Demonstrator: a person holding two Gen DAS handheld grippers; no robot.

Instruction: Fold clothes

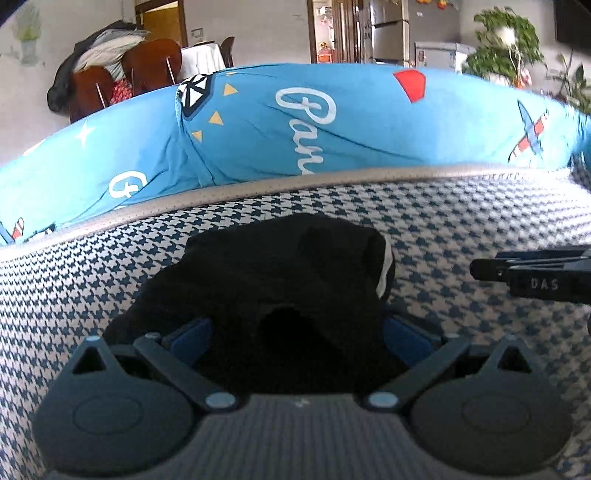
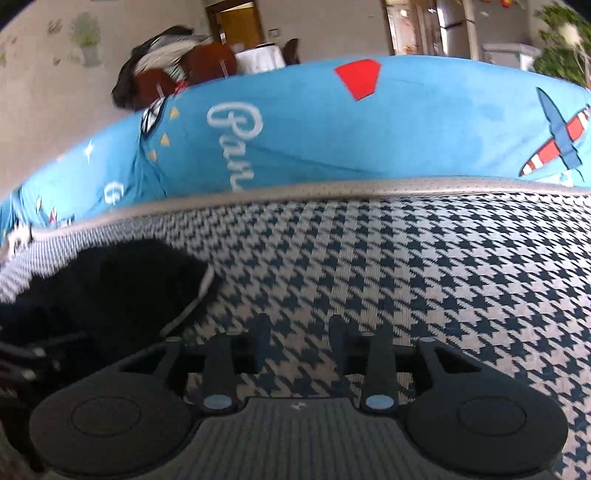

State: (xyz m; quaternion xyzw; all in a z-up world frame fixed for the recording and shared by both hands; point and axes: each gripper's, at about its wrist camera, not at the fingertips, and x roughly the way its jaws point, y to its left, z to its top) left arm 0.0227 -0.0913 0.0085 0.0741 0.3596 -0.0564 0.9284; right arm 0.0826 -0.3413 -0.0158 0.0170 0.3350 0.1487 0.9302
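Observation:
A bunched black garment point(image 1: 280, 280) with a thin white trim lies on the houndstooth cushion point(image 1: 461, 229). My left gripper point(image 1: 295, 336) stands open, its blue pads point(image 1: 190, 338) spread wide on either side of the cloth's near end. In the right wrist view the black garment point(image 2: 122, 291) sits at the left, apart from my right gripper point(image 2: 299, 328). That gripper hovers low over bare houndstooth cushion point(image 2: 424, 277), its fingers a narrow gap apart with nothing between them. My right gripper point(image 1: 480, 268) also pokes in from the right edge of the left wrist view.
A beige piped edge point(image 1: 332, 179) borders the cushion at the back. Behind it rises a blue printed sheet point(image 1: 369, 122) with planes and lettering. Wooden chairs point(image 1: 151, 66) draped with clothes, a fridge point(image 1: 388, 29) and a leafy plant point(image 1: 506, 40) stand farther back.

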